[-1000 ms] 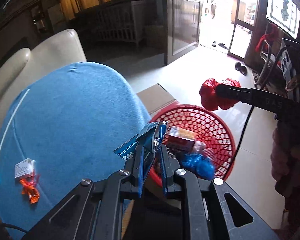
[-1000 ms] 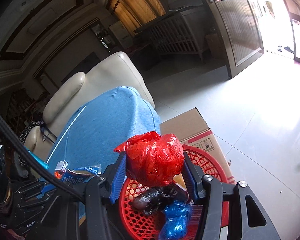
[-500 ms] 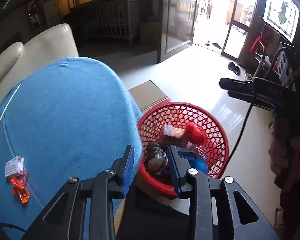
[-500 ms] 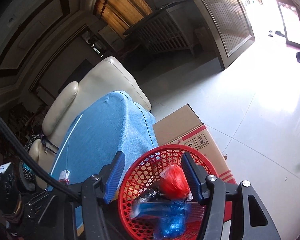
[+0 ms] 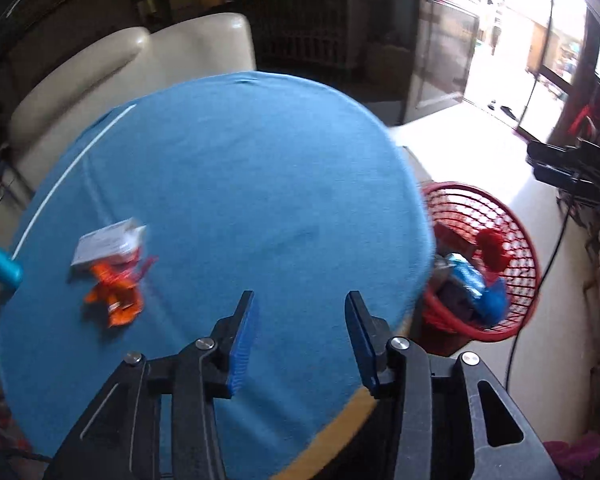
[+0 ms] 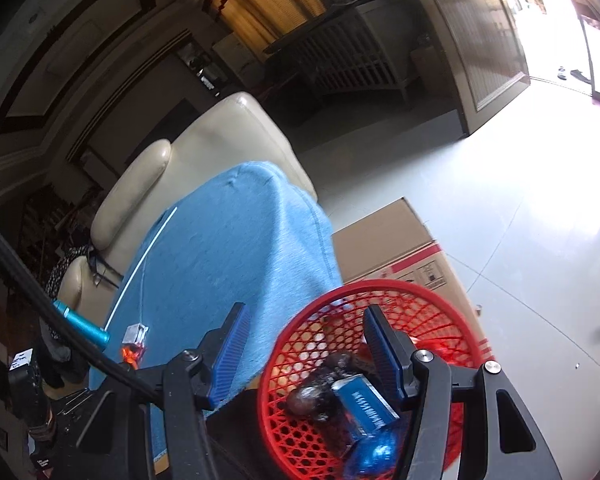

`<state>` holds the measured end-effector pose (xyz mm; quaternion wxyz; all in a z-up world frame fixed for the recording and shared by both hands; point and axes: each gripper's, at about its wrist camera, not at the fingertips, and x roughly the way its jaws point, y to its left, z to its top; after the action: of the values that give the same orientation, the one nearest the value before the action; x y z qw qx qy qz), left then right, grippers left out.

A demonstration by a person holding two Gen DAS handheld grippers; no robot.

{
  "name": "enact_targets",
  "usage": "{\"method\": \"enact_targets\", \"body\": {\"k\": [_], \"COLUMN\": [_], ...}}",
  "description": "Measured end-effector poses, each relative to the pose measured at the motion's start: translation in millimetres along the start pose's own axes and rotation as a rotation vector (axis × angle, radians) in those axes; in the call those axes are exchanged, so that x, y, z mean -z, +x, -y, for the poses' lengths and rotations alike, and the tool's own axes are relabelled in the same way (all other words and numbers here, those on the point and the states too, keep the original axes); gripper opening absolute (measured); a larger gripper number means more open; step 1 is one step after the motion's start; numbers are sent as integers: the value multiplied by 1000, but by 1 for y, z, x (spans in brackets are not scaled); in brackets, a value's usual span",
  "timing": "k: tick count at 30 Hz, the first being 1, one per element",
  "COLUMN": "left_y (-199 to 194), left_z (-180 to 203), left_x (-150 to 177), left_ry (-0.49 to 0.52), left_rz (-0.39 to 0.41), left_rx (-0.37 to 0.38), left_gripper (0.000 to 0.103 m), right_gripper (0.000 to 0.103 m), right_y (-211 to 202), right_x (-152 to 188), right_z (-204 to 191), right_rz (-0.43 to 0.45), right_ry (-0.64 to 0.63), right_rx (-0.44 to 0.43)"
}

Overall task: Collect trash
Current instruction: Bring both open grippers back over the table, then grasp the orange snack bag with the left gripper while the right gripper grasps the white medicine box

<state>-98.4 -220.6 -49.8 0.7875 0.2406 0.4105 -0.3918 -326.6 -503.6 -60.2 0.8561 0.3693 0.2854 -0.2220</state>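
Daylight is pouring through the open doorway (image 6: 572, 20) onto pale floor tiles (image 6: 500, 184) ahead of me; a cream armchair (image 5: 132, 68), perhaps leather, is standing behind.

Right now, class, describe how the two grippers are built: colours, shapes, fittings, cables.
The left gripper and right gripper match: black angular frames with cut-out slots, round silver bolts, and two flat fingers faced with ribbed blue pads. A thick black braided cable crosses the right wrist view.
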Motion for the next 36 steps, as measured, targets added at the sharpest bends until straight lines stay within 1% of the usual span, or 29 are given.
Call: {"method": "enact_targets", "body": {"k": [3,6,9,13,15,16,20,23,24,27,28,29,30,31,34,36], "left_y": [-4,-3,0,1,3,5,26,45,52,68,71,73,75,76,73,65], "left_z": [-37,-79,-116,-160,-172,-175,-179,-183,-185,-189,-188,-188,-187,-187,-188,-193], "left_x": [14,28,40,43,38,32,12,1,-2,-4,-4,-3,-1,1,6,13], "left_ry": [-71,-169,-292,-463,-512,-527,-549,-581,-596,-637,-641,-643,-641,-636,-616,-622], "left_rz": [1,-22,-46,-57,-55,-55,-84,-134,-142,-152,-149,-144,-147,-144,-122,-112], "left_rx": [-60,-103,-119,-123,-126,-122,-85,-74,-68,-79,-76,-72,-66,-63,-90,-86], "left_gripper": [52,53,53,56,62,62,66,66,66,66,64,49,38,38,37,37], "right_gripper": [62,63,62,62,62,62,62,62,62,62,62,62,62,62,62,62], "right_y": [10,19,29,41,46,48,54,56,56,57,59,60,63,65,73,80], "right_x": [2,4,7,12,15,17,22,24,24,24,24,24,24,24,25,26], "right_z": [-20,-35,-50,-65,-72,-75,-82,-81,-81,-78,-78,-78,-80,-83,-101,-117], "right_rz": [-20,-37,-63,-92,-107,-113,-132,-139,-141,-143,-147,-151,-156,-160,-170,-177], "right_ry": [-45,-75,-104,-138,-156,-165,-184,-188,-186,-178,-175,-172,-171,-175,-224,-264], "right_rx": [-6,-16,-24,-40,-45,-46,-51,-49,-49,-46,-47,-51,-57,-62,-72,-87]}}
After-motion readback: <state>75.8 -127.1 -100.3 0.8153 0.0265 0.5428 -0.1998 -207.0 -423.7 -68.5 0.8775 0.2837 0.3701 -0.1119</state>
